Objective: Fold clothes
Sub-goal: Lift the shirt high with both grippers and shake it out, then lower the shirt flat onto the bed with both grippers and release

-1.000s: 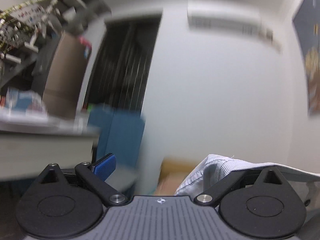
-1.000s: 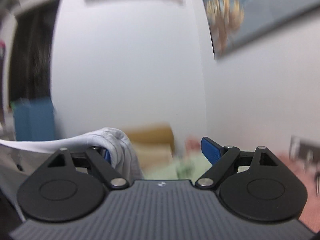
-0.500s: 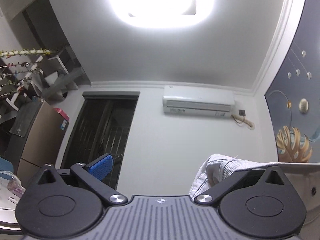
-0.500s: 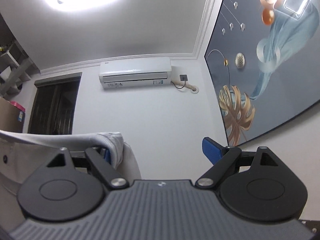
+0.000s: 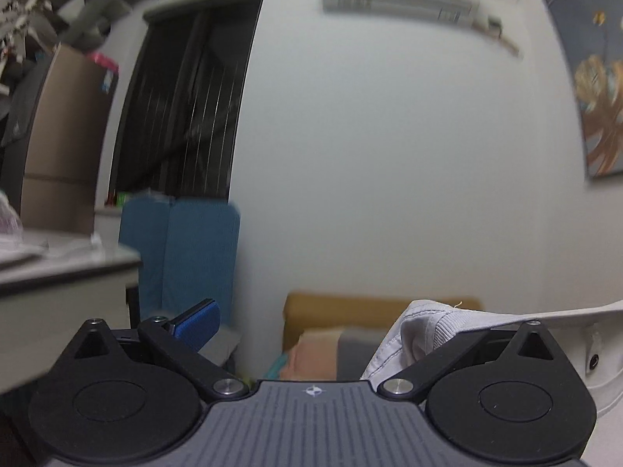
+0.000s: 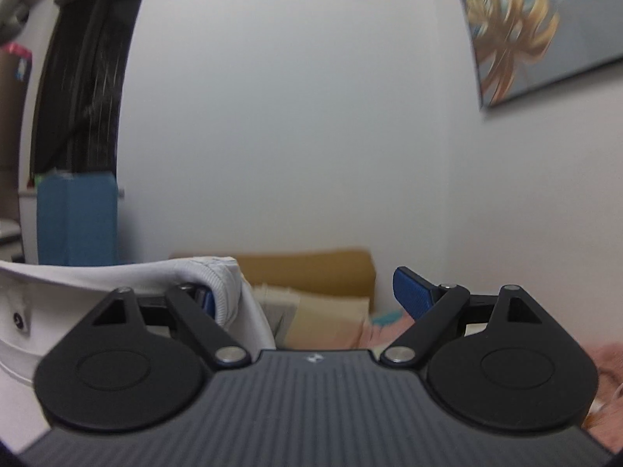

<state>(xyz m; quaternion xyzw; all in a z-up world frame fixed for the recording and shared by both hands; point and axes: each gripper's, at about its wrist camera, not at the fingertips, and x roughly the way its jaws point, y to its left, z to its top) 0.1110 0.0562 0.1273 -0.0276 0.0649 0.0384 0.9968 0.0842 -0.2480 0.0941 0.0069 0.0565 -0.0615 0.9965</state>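
Left wrist view: the left gripper points nearly level at a pale wall, its jaws spread wide. One blue ribbed pad stands bare on the left; the other finger is draped by the white ribbed-cuff garment, which hangs over it and stretches off to the right edge. The fabric is hooked on that single finger, not pinched. Behind stand a blue folded panel, a dark doorway and a brown cardboard box.

Right wrist view: the right gripper is likewise wide apart. Its right blue pad is bare; the garment covers the left finger and runs off to the left edge, carried rather than clamped.
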